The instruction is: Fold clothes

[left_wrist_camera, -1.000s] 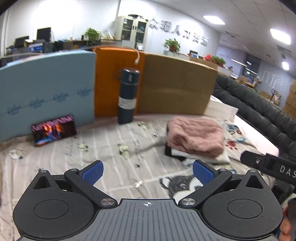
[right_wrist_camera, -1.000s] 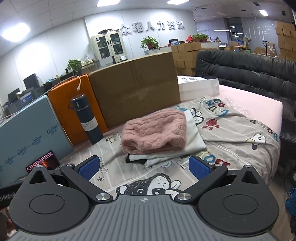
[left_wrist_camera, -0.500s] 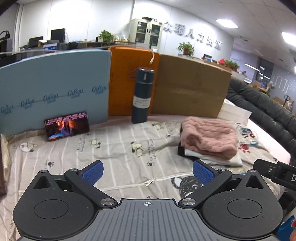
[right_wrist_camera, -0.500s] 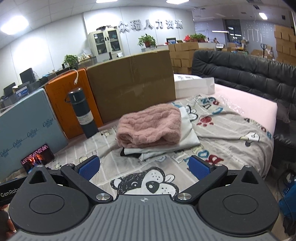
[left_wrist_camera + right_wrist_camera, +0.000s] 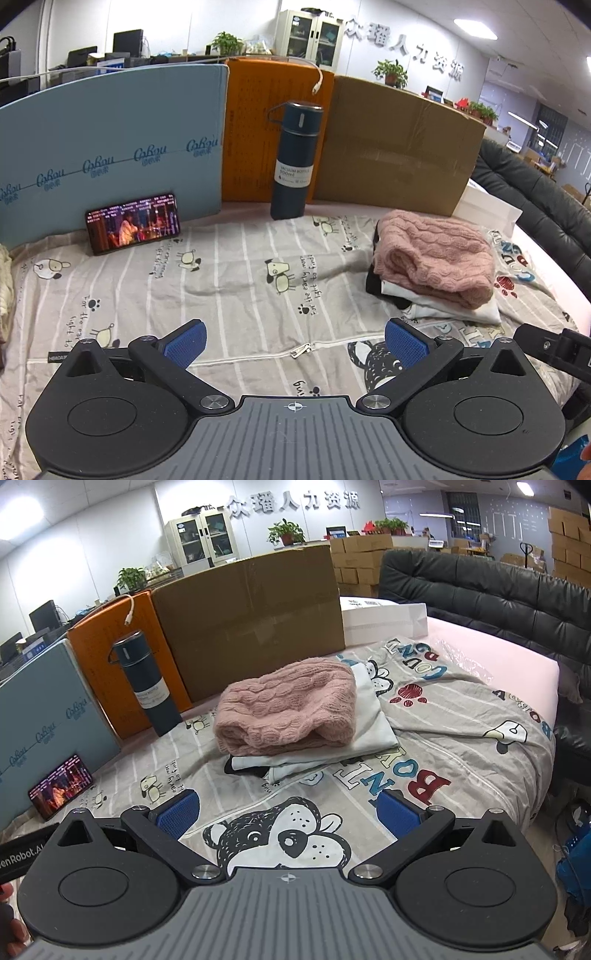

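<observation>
Pink knit sweater (image 5: 286, 705) is lying folded atop a stack of white and dark garments (image 5: 314, 753) on the bed's far right, while the left gripper (image 5: 294, 339) and right gripper (image 5: 288, 812) are hovering near, jaws wide and empty.

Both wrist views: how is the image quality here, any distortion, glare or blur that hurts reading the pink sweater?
Left wrist view: strong fisheye bowing at the edges, ceiling lights blown out, yet the pink sweater and the bottle label stay sharp. Right wrist view: same barrel distortion, a bright glare patch top left, sweater knit crisply in focus; no motion blur in either.
</observation>
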`<state>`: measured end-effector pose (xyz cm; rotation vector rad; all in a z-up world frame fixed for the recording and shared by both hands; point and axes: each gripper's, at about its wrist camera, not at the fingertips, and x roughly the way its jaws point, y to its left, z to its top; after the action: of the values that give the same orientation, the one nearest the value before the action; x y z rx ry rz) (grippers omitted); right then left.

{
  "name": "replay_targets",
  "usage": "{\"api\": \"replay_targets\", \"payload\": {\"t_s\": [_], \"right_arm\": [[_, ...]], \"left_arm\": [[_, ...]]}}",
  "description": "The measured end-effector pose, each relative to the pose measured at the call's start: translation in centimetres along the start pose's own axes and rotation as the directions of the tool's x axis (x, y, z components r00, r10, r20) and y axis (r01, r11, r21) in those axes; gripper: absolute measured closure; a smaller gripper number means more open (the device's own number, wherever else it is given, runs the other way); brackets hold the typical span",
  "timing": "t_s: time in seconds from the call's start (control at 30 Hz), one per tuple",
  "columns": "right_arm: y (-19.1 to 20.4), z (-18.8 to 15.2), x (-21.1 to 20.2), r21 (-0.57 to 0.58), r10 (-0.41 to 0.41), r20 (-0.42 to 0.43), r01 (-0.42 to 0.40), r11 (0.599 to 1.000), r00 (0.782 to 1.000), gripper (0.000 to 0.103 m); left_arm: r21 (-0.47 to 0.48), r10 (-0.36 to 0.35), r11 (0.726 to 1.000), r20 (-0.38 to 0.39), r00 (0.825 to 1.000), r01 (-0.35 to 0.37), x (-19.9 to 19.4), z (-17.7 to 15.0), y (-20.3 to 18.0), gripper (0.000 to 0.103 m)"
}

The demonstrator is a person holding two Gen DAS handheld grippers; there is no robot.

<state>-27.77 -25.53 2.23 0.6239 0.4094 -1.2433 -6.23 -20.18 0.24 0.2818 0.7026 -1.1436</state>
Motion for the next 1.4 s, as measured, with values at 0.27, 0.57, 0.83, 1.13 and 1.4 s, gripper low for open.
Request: {"api": "replay_targets", "payload": {"t_s": [0.27,0.57,0.83,1.13,1.4], "right_arm": [[0.0,1.2,1.7,0.013,0.017,-0.021,-0.017,1.000,1.000,0.000],[0.2,1.8,3.7,0.033,0.006,-0.052,-0.005,0.999,0.999,0.000],[1.0,2.3,5.8,0.023,-0.015,-0.087,0.017,1.000,0.996,0.000],[1.5,2.0,6.7,-0.004,-0.025,-0.119,0.024,1.000,0.993,0.000],[1.4,1.8,6.6,-0.016,-0.030,-0.122,0.028,0.999,0.992,0.000]], "left_arm": [[-0.018,0.014,1.000,-0.033,0.999,-0.015,1.4,0.6,-0.2,0.000],[0.023,0.000,1.000,-0.069,0.998,0.001,3.7,1.2,-0.2,0.000],[0.041,-0.014,0.999,-0.107,0.994,0.019,5.5,1.4,0.4,0.000],[0.038,0.000,0.999,-0.110,0.994,0.004,6.0,1.5,0.9,0.000],[0.050,0.005,0.999,-0.104,0.995,0.000,5.8,1.4,0.8,0.000]]}}
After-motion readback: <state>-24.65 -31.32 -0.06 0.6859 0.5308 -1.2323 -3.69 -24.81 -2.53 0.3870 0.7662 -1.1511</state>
